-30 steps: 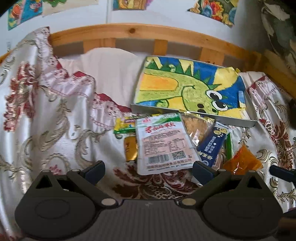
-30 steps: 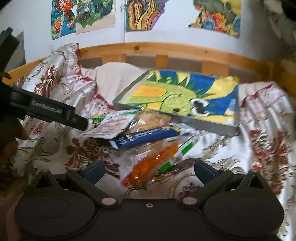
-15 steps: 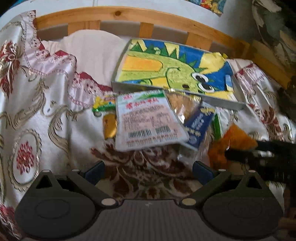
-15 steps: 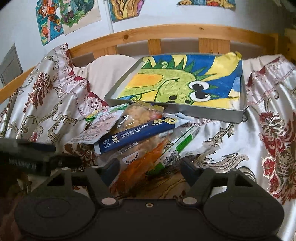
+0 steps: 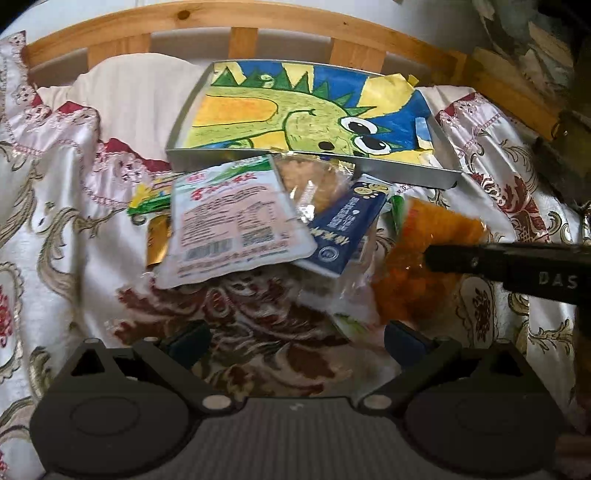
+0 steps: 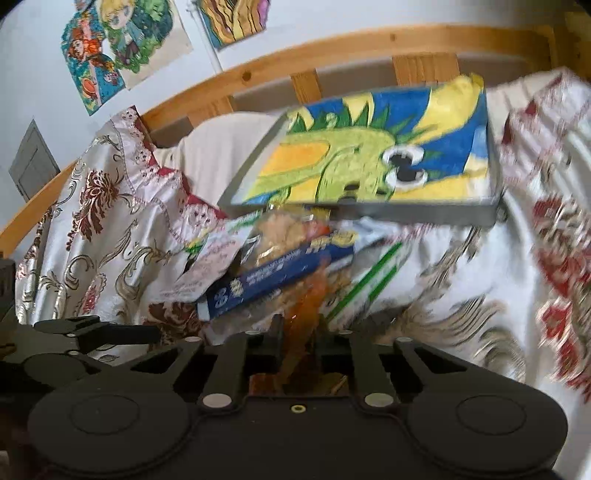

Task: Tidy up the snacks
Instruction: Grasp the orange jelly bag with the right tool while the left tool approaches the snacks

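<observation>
R claw [image 6: 297,341] just closed, pinching orange snack bag [image 6: 306,302] | L claw [image 5: 295,338] agape

The cloth [image 5: 66,206] is glossy satin with raised woven scrolls. The tray [image 5: 314,168] has matt grey metal walls; the drawing [image 5: 295,110] inside is matt crayoned paper. The packets are shiny plastic film: a white pouch [image 5: 229,218] smooth, an orange bag [image 5: 436,236] clear and crinkled. The rail [image 5: 258,18] is bare knotty wood. The grippers' plastic is matt black

"DAS" on right tool [image 5: 436,254]; packet text unreadable.
</observation>
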